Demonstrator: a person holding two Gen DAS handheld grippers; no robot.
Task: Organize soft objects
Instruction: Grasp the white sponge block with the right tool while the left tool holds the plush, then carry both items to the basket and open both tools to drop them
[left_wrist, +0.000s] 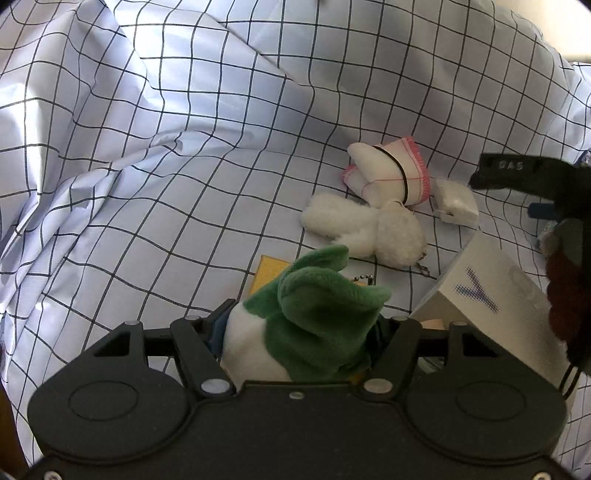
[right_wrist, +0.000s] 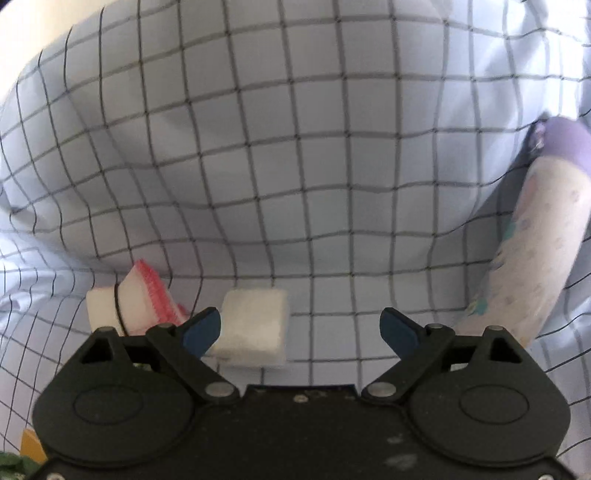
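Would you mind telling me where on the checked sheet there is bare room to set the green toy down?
The checked sheet is bare across the wide creased stretch left of the white plush and beyond it. It is crowded on the right, where the plush, rolled cloth, small white pad and white box sit close together.

Checked sheet (right_wrist: 295, 166) lies bare ahead; white block (right_wrist: 255, 328), banded cloth (right_wrist: 136, 299) and pastel roll (right_wrist: 535, 240) crowd its near edge.
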